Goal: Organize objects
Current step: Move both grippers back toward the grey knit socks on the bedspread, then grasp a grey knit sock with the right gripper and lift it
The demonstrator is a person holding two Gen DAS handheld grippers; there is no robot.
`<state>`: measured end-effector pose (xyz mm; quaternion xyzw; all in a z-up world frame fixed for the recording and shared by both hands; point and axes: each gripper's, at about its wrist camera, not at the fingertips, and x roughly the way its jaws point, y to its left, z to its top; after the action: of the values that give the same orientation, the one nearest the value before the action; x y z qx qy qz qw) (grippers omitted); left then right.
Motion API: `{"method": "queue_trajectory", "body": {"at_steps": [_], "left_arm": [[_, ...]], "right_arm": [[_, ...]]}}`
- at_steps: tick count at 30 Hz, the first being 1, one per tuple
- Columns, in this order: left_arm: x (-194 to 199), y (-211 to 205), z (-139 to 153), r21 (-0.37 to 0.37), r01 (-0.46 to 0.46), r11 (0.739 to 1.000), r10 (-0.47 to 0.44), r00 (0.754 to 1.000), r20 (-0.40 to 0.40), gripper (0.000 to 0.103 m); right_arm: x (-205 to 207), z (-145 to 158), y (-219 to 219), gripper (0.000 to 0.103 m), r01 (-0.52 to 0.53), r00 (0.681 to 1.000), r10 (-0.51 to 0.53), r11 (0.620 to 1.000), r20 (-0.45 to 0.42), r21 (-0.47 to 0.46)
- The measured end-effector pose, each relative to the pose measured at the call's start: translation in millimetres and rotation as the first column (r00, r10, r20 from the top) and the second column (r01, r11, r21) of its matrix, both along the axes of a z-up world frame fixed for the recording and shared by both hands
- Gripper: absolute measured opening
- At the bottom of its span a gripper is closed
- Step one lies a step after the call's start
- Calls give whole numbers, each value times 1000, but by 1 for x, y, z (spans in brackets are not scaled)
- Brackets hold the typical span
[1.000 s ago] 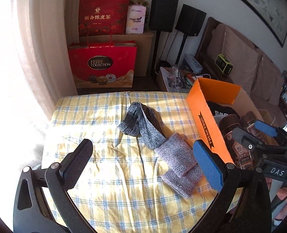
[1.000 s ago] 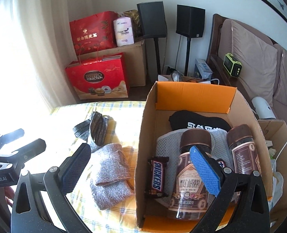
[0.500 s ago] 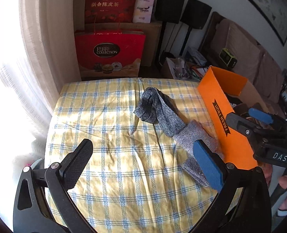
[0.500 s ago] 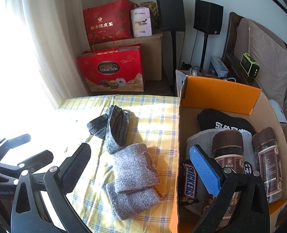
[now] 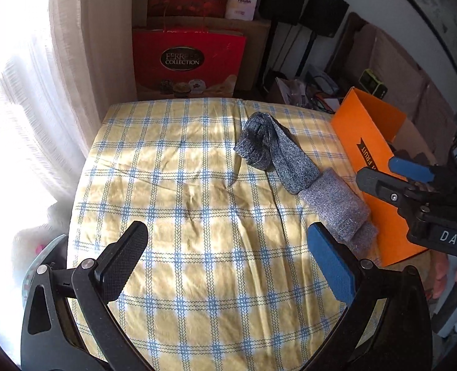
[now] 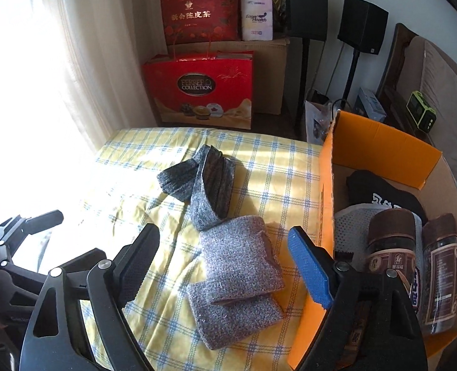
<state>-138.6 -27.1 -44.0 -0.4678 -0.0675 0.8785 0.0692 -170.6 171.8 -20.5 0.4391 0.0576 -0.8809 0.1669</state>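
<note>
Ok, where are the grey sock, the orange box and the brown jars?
grey sock (image 6: 241, 266), right wrist view, folded light part.
orange box (image 6: 380, 151), right wrist view, back inside wall.
brown jars (image 6: 389, 247), right wrist view, left jar's label.

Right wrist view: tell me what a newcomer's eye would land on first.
The grey socks stand out first, lying folded on the yellow checked cloth just ahead of the right tool, whose jaws are closing with nothing pressed between them. Next comes the orange box at the right, holding two brown jars. At the back, a red gift bag stands on the floor.
</note>
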Motion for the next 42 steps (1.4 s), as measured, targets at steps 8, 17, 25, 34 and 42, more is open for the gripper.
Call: {"method": "queue_trajectory", "body": {"at_steps": [8, 17, 25, 34, 42], "left_arm": [[0, -21, -1, 22, -40, 999, 40, 999, 8, 103], [-1, -21, -11, 49, -40, 998, 38, 999, 38, 103], [-2, -22, -11, 59, -40, 997, 38, 999, 39, 103], [-1, -15, -17, 73, -11, 997, 8, 999, 54, 103], [-2, 8, -17, 93, 43, 995, -49, 997, 60, 103]], "right_arm": [[-14, -35, -12, 57, -7, 993, 5, 1000, 120, 16], [-21, -57, -19, 65, -3, 988, -12, 996, 153, 93], [-26, -71, -24, 73, -11, 986, -15, 988, 166, 155], [-24, -60, -22, 20, -8, 989, -19, 984, 148, 180], [-17, -22, -12, 12, 31, 997, -39, 993, 63, 116]]}}
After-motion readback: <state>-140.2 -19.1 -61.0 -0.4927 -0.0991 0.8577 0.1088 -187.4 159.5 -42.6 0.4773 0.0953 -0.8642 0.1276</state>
